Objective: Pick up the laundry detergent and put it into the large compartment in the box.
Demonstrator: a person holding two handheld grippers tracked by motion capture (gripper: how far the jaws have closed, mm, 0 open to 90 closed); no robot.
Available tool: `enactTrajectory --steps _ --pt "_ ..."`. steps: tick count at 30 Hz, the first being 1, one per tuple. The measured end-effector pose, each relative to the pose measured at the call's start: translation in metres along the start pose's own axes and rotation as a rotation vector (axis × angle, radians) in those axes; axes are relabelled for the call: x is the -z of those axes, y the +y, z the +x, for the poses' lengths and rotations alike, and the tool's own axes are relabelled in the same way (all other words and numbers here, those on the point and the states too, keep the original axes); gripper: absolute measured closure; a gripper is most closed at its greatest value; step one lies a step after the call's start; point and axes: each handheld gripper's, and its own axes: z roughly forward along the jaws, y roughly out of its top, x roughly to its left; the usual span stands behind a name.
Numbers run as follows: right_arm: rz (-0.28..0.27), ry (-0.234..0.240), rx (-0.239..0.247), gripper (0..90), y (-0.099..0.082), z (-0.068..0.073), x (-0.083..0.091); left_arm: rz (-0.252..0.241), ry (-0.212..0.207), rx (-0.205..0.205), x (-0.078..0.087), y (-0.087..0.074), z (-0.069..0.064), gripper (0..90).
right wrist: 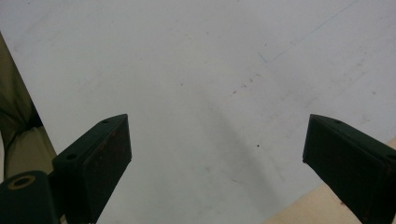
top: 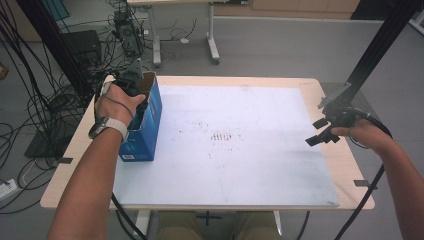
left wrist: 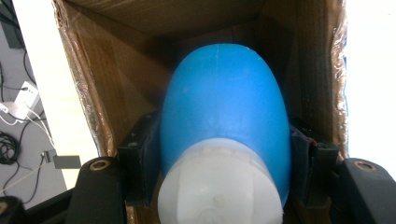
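- Gripping a blue bottle (left wrist: 224, 116) by its sides in the left claw (left wrist: 224, 163), white cap nearest, inside the open blue box (top: 145, 125) at the tabletop's (top: 240, 165) left edge, likely for lifting out or setting in
- Hovering with the right claw (right wrist: 215, 144) spread apart, holding nothing, over the right edge, seemingly kept clear

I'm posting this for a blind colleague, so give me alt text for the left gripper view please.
The left gripper is closed on a blue bottle with a white cap, held inside an open brown cardboard box. The two black jaws press the bottle from either side, and its rounded blue end points deeper into the box. A white surface shows outside the box walls.
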Motion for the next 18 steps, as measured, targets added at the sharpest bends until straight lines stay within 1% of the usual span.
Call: enactTrajectory --steps 6,9,12,13,16,18 --pt "0.002 -0.002 0.0 7.6 0.0006 0.0006 0.0007 -0.01 -0.007 0.003 -0.001 -0.0019 0.0035 30.9" --pt "0.002 -0.003 0.002 7.6 0.0009 0.0009 0.0011 -0.01 -0.013 0.003 -0.0017 -0.0025 0.0058 25.5" --pt "0.004 -0.003 0.003 7.6 0.0011 0.0015 0.0011 -0.013 -0.03 -0.001 -0.0017 -0.0031 0.0078 24.7" --pt "0.004 -0.003 0.003 7.6 0.0012 0.0016 0.0011 -0.013 -0.036 -0.01 -0.0014 -0.0031 0.0082 24.5" --pt "0.004 -0.003 0.004 7.6 0.002 0.002 0.001 -0.012 -0.042 -0.018 -0.0008 -0.0033 0.0084 24.2" --pt "0.006 -0.002 0.005 7.6 0.0032 0.0028 0.0007 -0.012 -0.046 -0.014 0.0001 -0.004 0.0093 24.1"
